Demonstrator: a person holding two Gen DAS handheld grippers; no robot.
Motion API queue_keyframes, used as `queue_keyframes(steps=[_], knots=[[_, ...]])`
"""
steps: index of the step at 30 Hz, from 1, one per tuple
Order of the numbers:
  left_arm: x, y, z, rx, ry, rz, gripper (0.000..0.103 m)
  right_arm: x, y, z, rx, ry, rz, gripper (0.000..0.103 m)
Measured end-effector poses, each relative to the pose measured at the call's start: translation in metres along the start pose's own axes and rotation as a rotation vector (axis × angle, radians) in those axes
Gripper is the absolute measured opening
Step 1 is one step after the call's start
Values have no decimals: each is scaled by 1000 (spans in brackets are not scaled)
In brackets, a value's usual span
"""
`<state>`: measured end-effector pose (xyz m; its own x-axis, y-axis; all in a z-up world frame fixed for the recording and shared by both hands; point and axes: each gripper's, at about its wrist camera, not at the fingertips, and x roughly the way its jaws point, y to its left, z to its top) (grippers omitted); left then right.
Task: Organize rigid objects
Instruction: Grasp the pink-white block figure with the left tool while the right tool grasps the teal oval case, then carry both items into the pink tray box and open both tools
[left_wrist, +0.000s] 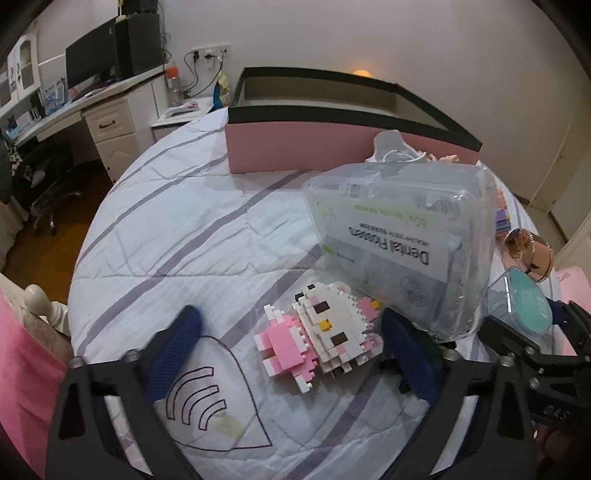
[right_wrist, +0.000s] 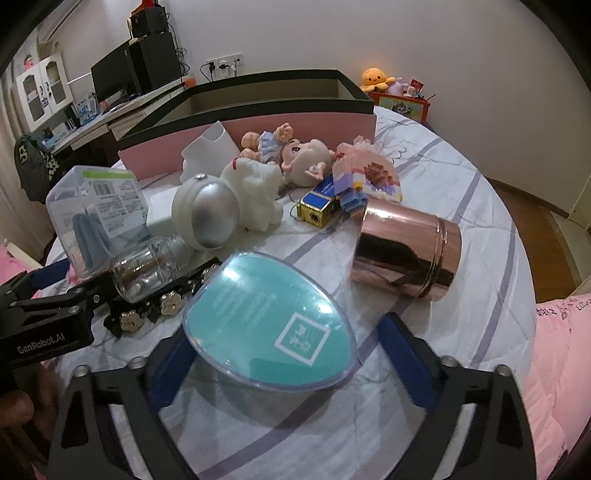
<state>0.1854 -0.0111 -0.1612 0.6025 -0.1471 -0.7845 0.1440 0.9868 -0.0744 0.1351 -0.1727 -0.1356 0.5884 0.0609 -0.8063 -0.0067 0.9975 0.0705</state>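
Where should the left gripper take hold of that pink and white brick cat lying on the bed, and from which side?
Grip the brick cat across its white head block, coming down from above. It lies flat on the quilt between the open left gripper fingers, and the head is its widest, most solid part. The pink body looks thinner and may snap off. The floss box crowds its far side.

On your bed (left_wrist: 177, 206), the white-and-pink brick cat figure (left_wrist: 321, 332) lies before the clear plastic dental-flosser box (left_wrist: 399, 236); the open pink box (left_wrist: 332, 147) sits behind both.
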Motion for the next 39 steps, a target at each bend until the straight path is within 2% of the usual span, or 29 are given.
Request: queue_keyframes(steps=[2, 4, 10, 16, 22, 25, 32, 36, 39], knots=[[-1, -1, 0, 6, -8, -4, 70, 2, 2, 2, -20, -10, -2, 75], [-4, -1, -1, 15, -13, -20, 61, 1, 3, 2, -32, -17, 2, 69], [-14, 4, -9, -19, -33, -46, 60, -5, 1, -3, -26, -29, 39, 67], [-31, 6, -14, -28, -62, -24, 60, -20, 2, -5, -25, -34, 85, 67], [-63, 12, 2, -33, -118, -28, 60, -43, 2, 9, -19, -65, 162, 67], [-79, 16, 24, -24, -163, -34, 61, -56, 4, 26, -28, -95, 205, 67], [-87, 17, 115, 21, -275, -12, 61, -65, 5, 113, -96, -191, 217, 67], [-55, 14, 163, 24, -245, -16, 61, -42, 5, 164, -108, -198, 197, 67], [-26, 12, 188, 17, -200, -22, 61, -7, 3, 197, -90, -152, 188, 67]])
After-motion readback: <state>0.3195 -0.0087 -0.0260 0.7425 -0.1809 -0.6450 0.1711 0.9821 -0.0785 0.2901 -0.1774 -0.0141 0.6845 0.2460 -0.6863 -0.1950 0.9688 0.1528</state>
